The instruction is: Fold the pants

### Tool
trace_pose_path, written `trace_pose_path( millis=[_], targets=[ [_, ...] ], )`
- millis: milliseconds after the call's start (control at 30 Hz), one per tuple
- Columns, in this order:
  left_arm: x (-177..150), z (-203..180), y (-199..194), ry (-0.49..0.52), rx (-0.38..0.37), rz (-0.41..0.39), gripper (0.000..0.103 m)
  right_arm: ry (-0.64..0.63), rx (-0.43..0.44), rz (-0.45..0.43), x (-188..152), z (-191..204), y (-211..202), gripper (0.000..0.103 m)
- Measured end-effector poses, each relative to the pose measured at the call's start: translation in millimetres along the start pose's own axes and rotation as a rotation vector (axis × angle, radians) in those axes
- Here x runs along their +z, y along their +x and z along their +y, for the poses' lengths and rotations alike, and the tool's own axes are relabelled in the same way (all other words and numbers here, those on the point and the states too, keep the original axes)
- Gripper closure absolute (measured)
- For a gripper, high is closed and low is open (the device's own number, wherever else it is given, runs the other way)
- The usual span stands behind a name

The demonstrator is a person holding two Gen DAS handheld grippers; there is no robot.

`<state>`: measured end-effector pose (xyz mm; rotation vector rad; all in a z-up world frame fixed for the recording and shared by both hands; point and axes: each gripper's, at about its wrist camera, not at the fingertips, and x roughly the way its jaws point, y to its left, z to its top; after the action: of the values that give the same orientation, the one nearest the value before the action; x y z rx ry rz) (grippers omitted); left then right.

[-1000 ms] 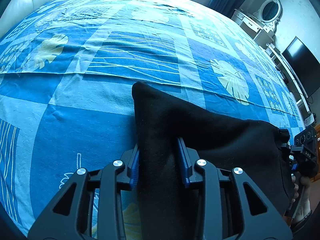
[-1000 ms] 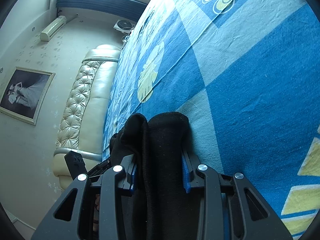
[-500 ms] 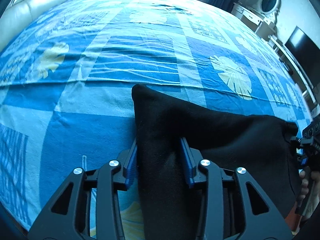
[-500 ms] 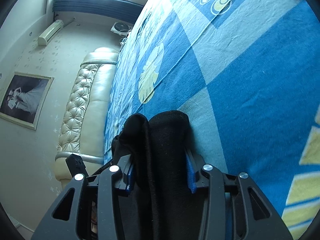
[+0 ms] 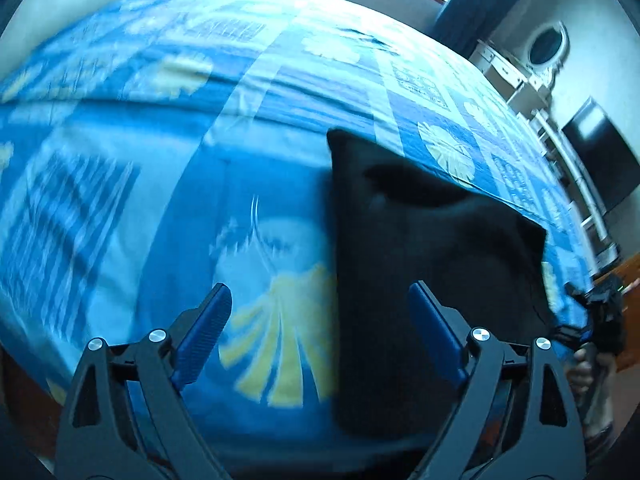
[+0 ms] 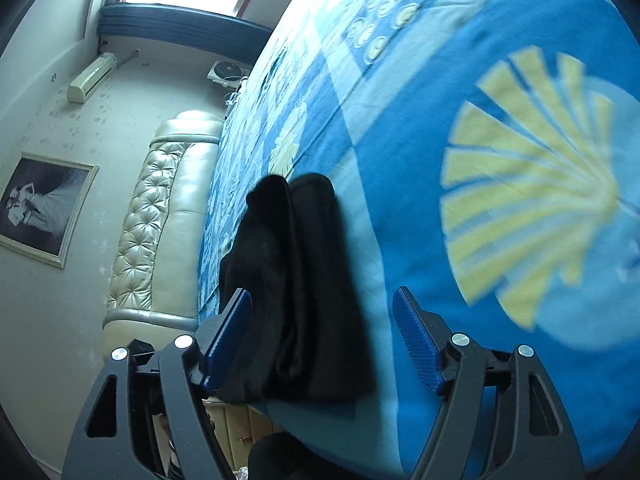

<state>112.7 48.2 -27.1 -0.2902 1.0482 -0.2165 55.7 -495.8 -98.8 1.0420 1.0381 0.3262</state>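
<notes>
Now the black pants [image 5: 420, 264] lie folded on the bed [image 5: 160, 208], centre-right in the left view, lower centre in the right. Both the left gripper [image 5: 320, 324] and right gripper [image 6: 322, 324] have jaws wide, empty, likely because the fold is set.

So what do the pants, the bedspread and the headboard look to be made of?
Pants: soft matte black knit or fleece, judging by thick rounded folds with no sheen; blur hides the weave.
Bedspread: thin printed woven cloth, probably cotton, matte, with fine creases.
Headboard: cream leather or imitation leather, glossy, button-tufted padding.
</notes>
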Motion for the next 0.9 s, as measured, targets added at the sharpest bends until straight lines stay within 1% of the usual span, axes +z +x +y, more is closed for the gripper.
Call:
trace_pose_path(
  millis=[100, 133, 300, 400, 633, 733, 833, 900],
  targets=[
    [-14, 6, -6, -0.06, -0.075, 0.01, 0.013, -0.017, -0.02, 0.009, -6, 2, -3, 0.03],
    [-19, 5, -6, -0.067, -0.089, 0.01, 0.013, -0.018, -0.018, 0.009, -8, 2, -2, 0.03],
    [-33, -13, 3, -0.011, -0.108, 0.027, 0.013, -0.021, -0.026, 0.019, -14, 3, 5, 0.028],
    [-38, -21, 10, 0.0, -0.126, 0.046, 0.013, -0.039, -0.024, 0.037, -19, 8, 11, 0.028],
    [-42, -22, 31, -0.049, -0.167, 0.1, 0.013, -0.061, -0.032, 0.048, -23, 15, 25, 0.026],
    [-40, -20, 35, -0.072, -0.189, 0.111, 0.013, -0.082, -0.044, 0.051, -24, 19, 29, 0.022],
    [-41, -20, 38, -0.081, -0.197, 0.115, 0.013, -0.123, -0.064, 0.074, -26, 24, 35, 0.022],
    [-41, -20, 39, -0.08, -0.197, 0.116, 0.013, -0.159, -0.093, 0.083, -29, 28, 38, 0.023]
  ],
)
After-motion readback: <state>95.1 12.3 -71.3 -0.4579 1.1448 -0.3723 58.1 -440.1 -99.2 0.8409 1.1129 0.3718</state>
